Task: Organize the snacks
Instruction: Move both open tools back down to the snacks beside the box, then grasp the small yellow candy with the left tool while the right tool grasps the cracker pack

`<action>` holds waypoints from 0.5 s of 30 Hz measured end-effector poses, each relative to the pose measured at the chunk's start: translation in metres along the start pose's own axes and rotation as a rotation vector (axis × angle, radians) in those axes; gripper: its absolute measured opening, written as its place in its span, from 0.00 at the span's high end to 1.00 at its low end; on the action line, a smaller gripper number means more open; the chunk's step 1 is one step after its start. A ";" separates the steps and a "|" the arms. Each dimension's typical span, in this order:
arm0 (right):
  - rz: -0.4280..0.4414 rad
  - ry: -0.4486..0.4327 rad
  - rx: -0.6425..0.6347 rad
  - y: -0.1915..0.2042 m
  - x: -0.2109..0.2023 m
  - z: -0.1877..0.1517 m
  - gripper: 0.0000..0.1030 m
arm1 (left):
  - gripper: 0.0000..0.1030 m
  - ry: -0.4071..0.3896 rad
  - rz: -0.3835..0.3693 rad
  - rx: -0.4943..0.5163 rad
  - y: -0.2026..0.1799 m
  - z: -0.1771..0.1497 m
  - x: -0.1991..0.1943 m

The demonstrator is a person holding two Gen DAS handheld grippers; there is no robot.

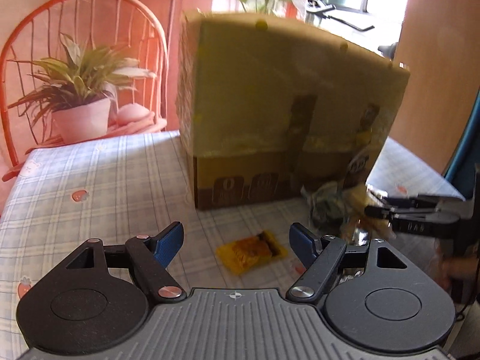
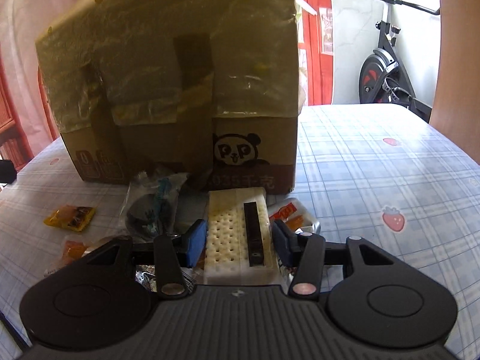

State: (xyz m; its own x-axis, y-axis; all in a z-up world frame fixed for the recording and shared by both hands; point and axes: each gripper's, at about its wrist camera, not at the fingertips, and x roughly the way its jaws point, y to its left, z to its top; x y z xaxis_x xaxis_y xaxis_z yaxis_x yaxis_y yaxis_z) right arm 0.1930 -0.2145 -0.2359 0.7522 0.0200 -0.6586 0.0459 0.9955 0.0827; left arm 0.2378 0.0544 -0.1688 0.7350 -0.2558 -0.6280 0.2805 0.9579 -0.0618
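Observation:
A taped cardboard box (image 1: pixel 288 114) with a panda print stands on the checked tablecloth; it also shows in the right wrist view (image 2: pixel 180 90). My left gripper (image 1: pixel 237 237) is open and empty, above a small yellow snack packet (image 1: pixel 252 252). My right gripper (image 2: pixel 238 240) is closed on a clear pack of crackers (image 2: pixel 237 234) and holds it in front of the box. In the left wrist view my right gripper (image 1: pixel 372 210) reaches in from the right at the snack pile (image 1: pixel 330 207).
Around the cracker pack lie a dark clear-wrapped snack (image 2: pixel 153 210), an orange-and-white packet (image 2: pixel 291 213), a yellow packet (image 2: pixel 70 216) and an orange one (image 2: pixel 73 249). A potted plant (image 1: pixel 81 96) on an orange chair stands beyond the table. An exercise bike (image 2: pixel 387 57) stands behind.

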 end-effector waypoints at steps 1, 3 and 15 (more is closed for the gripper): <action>-0.003 -0.002 -0.008 0.001 0.000 -0.001 0.51 | 0.23 0.010 -0.002 0.007 0.000 -0.001 0.002; -0.011 -0.005 -0.021 0.003 0.001 -0.002 0.51 | 0.26 0.031 -0.022 0.021 0.001 -0.004 0.009; -0.011 -0.003 -0.034 0.006 0.007 -0.004 0.51 | 0.27 0.075 -0.012 0.075 0.000 -0.004 0.050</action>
State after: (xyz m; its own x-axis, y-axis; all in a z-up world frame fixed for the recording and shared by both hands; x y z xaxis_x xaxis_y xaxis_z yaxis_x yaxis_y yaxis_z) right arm 0.1956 -0.2083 -0.2428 0.7536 0.0091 -0.6572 0.0320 0.9982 0.0504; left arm 0.2725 0.0421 -0.2030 0.6842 -0.2538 -0.6837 0.3364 0.9416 -0.0130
